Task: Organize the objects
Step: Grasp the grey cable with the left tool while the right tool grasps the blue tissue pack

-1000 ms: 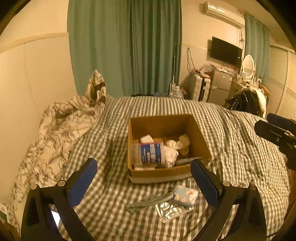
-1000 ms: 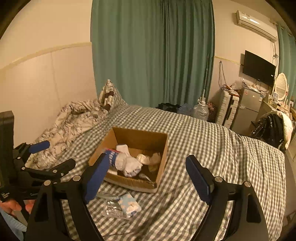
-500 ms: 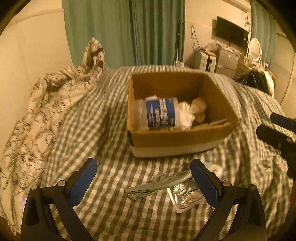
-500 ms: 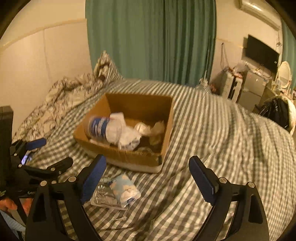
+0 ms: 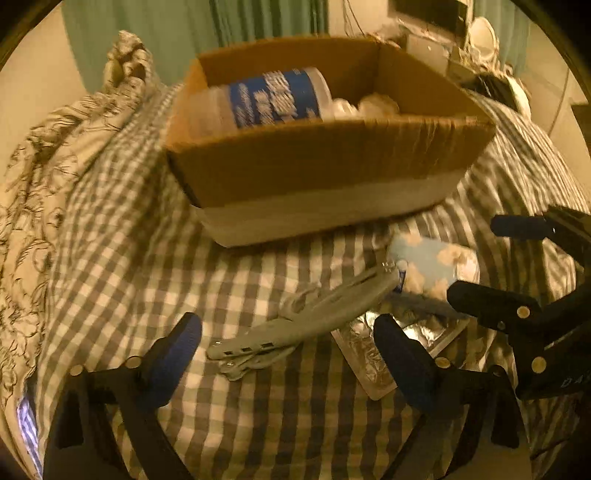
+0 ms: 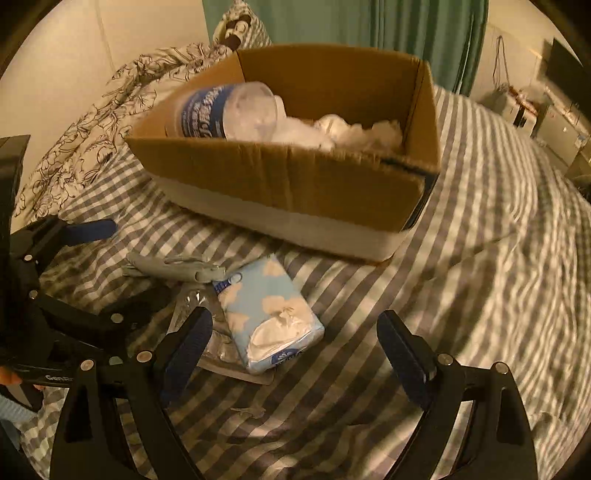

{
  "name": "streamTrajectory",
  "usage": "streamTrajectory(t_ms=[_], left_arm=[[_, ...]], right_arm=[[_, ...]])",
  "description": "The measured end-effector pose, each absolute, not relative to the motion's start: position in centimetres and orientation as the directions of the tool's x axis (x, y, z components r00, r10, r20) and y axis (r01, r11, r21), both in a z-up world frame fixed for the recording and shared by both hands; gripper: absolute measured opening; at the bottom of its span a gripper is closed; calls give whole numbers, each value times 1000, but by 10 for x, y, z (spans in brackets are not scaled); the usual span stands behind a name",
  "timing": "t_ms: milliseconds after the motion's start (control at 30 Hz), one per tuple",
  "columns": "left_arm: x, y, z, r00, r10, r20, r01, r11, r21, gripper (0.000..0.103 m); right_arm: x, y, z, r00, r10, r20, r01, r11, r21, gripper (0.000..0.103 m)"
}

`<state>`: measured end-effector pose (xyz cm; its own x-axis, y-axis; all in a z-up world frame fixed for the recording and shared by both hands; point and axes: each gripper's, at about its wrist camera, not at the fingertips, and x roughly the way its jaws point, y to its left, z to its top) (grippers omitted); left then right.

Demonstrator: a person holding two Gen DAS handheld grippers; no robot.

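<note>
On the checked bedcover (image 5: 110,258), before the cardboard box (image 5: 314,166) | grey clip (image 5: 306,321), tissue pack (image 6: 269,314) lie loose (probably awaiting boxing) | left gripper (image 5: 288,354) closing, empty | right gripper (image 6: 295,347) spread wide, empty

The box's (image 5: 325,173) near wall hides the lower half of the bottle (image 5: 273,98) and most of the crumpled white stuff (image 6: 354,131) beside it; the box floor cannot be seen. The bottle's blue label is smeared by motion and unreadable. Just before the box, the foil pack (image 5: 373,358) lies largely covered by the tissue pack (image 6: 269,314), the grey clip (image 5: 314,317) and the left gripper's (image 5: 291,350) finger. The print on the tissue pack is too small to read. Behind the box, the curtain (image 6: 417,33) is cut by the top edge, and the room's far furniture blurs away.
</note>
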<state>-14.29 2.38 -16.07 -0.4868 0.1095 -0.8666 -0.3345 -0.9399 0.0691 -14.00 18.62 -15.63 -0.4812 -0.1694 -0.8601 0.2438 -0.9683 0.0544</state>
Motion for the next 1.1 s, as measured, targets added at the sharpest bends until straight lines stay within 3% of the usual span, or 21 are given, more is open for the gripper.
streamTrajectory(t_ms=[167, 233, 267, 333, 667, 1100], left_arm=[[-147, 41, -179, -428, 89, -899, -411, -906, 106, 76], [-148, 44, -181, -427, 96, -899, -430, -896, 108, 65], [-148, 44, -180, -435, 98, -895, -432, -895, 112, 53], [-148, 43, -178, -435, 120, -892, -442, -892, 95, 43], [-127, 34, -151, -505, 111, -856, -437, -888, 142, 10], [-94, 32, -76, -585, 119, -802, -413, -895, 169, 8]], right_arm=[[-146, 185, -167, -443, -194, -875, 252, -964, 86, 85], [-148, 182, -172, -417, -206, -885, 261, -960, 100, 77], [-149, 181, -174, -409, -207, -888, 263, -959, 103, 75], [-149, 176, -177, -399, -200, -895, 273, -958, 92, 61], [-132, 173, -167, -425, -171, -889, 263, -963, 59, 58], [-83, 165, -106, -561, -132, -817, 247, -969, -13, 57]])
